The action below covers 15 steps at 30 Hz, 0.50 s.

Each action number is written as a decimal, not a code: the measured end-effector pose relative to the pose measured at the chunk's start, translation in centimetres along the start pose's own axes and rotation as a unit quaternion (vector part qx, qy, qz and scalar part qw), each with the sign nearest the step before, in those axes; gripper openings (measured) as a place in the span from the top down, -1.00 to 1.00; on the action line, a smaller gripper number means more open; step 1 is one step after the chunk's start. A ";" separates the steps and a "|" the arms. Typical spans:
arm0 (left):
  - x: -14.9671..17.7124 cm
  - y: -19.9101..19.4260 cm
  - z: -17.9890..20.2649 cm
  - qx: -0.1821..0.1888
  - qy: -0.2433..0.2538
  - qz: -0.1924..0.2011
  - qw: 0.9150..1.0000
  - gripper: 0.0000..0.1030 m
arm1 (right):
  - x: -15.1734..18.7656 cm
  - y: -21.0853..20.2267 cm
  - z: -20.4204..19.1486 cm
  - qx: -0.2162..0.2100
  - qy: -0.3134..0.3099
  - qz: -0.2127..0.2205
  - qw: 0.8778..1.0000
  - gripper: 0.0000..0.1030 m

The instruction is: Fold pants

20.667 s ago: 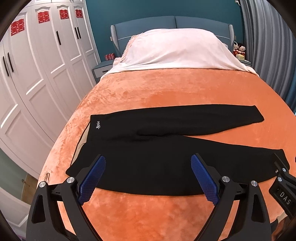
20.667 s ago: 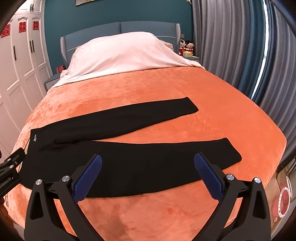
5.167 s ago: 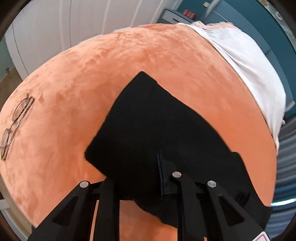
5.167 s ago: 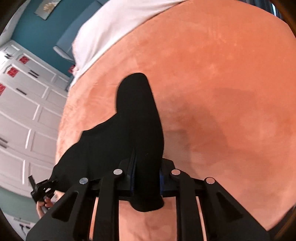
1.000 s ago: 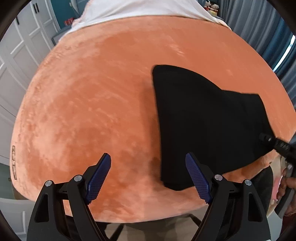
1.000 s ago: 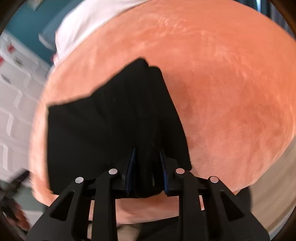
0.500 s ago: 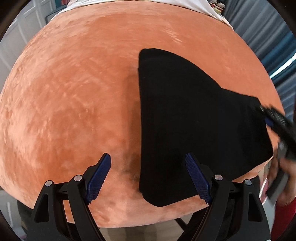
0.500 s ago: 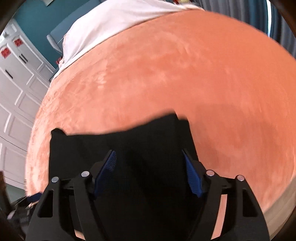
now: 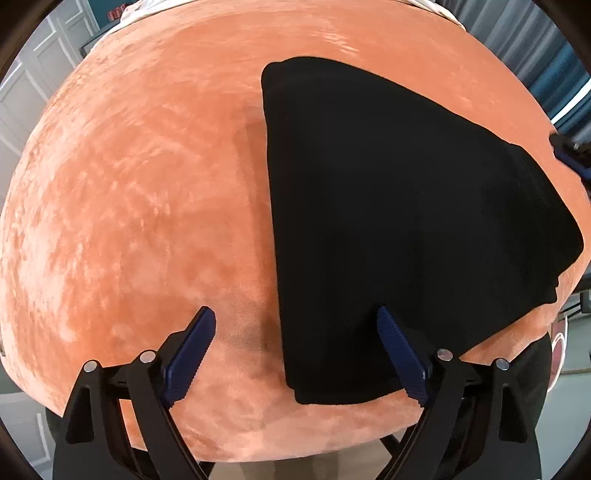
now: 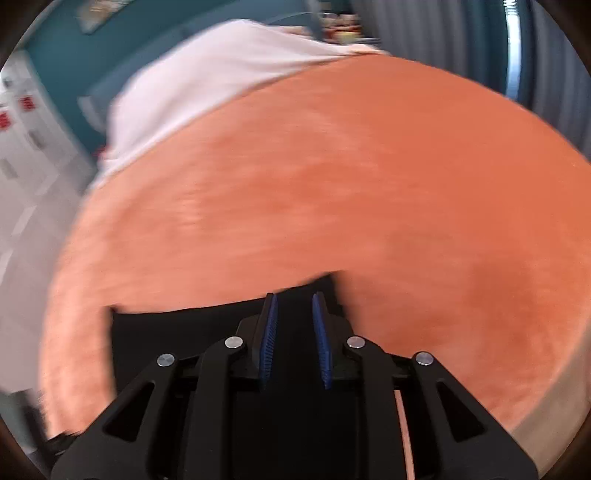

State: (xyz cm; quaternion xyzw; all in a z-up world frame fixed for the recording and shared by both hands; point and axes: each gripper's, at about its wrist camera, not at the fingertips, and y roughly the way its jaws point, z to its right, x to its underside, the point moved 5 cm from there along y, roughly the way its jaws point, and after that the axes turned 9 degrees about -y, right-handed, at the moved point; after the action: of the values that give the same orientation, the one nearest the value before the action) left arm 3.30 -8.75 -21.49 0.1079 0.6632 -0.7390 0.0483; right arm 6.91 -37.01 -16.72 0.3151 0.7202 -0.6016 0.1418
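Left claw (image 9: 295, 354) spread above orange bedspread (image 9: 147, 184)

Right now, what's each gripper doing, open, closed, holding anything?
Left gripper: open, holding nothing, over the pants edge.
Right gripper: nearly closed, cannot tell if gripping the pants.

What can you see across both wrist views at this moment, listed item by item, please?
pants: one, black, folded into a compact stack near the bed's front edge.
blanket: one, orange plush, covering the bed under the pants.
white cover: one, white, at the head of the bed.
wardrobe: white doors with red decals, left of the bed, blurred.
curtains: grey, right of the bed.
left tool: black with blue pads, jaws wide open over the pants' near left corner.
right tool: black with blue pads, jaws nearly together above the pants, a gap between the pads.
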 end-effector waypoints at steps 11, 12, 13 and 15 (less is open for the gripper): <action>0.1 -1.7 -0.8 0.064 -0.020 0.001 0.998 -0.68 | 3.4 -0.5 2.5 0.001 0.037 -0.028 0.999 -0.11; 0.0 -1.4 -1.2 0.093 -0.040 -0.013 0.995 -0.68 | 4.1 -1.7 3.9 0.018 0.034 -0.029 0.999 -0.14; 0.0 -0.8 -1.5 0.107 -0.058 -0.026 0.992 -0.68 | 4.8 -2.0 4.9 0.026 0.033 -0.041 0.998 -0.14; 0.2 1.0 -2.0 0.130 -0.099 -0.061 0.985 -0.68 | 6.8 -2.4 6.7 0.035 0.037 -0.067 0.996 -0.14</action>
State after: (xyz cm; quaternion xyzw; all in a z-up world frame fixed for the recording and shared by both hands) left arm 3.54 -6.83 -22.67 -0.0014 0.5589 -0.8275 0.0541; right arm -0.94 -41.64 -20.39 0.2933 0.7227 -0.6226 0.0636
